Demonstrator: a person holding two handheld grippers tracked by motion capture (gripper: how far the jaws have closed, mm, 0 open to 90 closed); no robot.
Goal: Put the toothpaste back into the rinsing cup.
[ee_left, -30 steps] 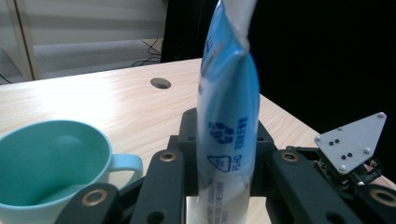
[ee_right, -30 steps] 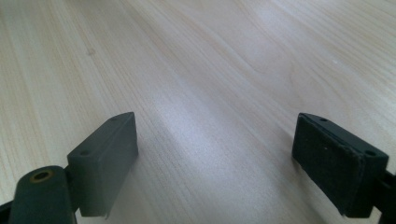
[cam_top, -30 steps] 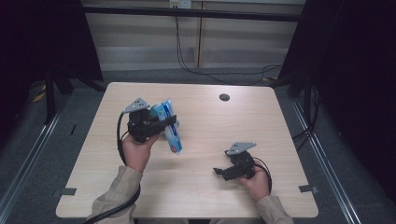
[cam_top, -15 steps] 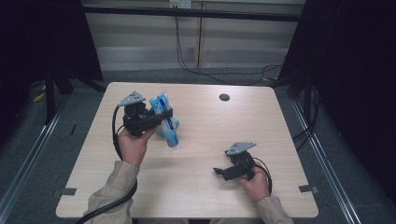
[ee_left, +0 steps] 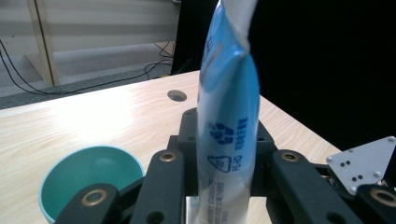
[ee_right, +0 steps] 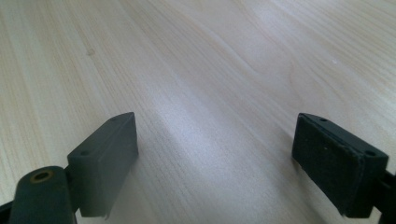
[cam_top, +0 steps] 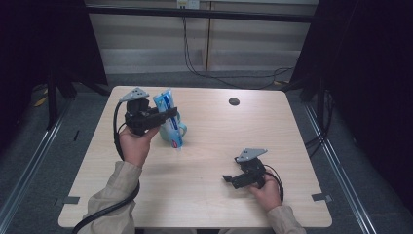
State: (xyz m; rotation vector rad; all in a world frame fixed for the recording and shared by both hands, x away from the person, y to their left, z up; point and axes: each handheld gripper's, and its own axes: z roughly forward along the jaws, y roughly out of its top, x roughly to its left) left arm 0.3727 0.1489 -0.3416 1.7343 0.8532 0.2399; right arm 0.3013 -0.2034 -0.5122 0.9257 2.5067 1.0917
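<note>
My left tool (cam_top: 163,116) is clenched on the tube (cam_top: 169,122), which I hold above the tabletop (cam_top: 204,161) at about ten o'clock from its centre. In the high view the tube slants, crimped end up toward the far edge and cap end down toward me, just in front of the cup (cam_top: 179,127). In the left gripper view the tube (ee_left: 227,135) stands between the two jaws, and the cup (ee_left: 88,175) sits below at eight o'clock, its teal mouth open and nothing visible inside.

My right tool (cam_top: 233,179) rests low over the tabletop at about four o'clock from centre, released, with its jaws wide apart and only bare wood (ee_right: 196,93) between them.

The two tools are well apart, with an open stretch of tabletop between them. The left edge runs near my left hand (cam_top: 134,146); the near edge lies just behind my right hand (cam_top: 267,191). A small dark hole (cam_top: 234,101) sits near the far edge at one o'clock. The whole right half beyond it is free wood for moving.
</note>
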